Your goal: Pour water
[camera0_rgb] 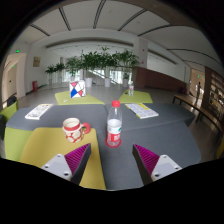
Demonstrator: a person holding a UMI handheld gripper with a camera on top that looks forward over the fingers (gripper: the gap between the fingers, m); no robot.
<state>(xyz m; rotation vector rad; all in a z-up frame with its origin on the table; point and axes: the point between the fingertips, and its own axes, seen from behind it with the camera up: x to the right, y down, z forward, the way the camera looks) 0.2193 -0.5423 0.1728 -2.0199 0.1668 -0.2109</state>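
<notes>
gripper view: the gripper (pixel 112 163) is spread wide, holding nothing. the water bottle (pixel 114 124) stands on the table (pixel 165 140) at frame centre, with the mug (pixel 72 129) to its left.

No legible text anywhere.

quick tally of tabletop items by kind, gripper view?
Bottles: 1, the red-capped water bottle, just ahead of the open gripper
Mugs: 1, the patterned mug, left of the bottle
Yellow mats: 3, near left, far left, far right
Paper sheets: 2, left, right
Colourful box: 1
Total: 8
</notes>
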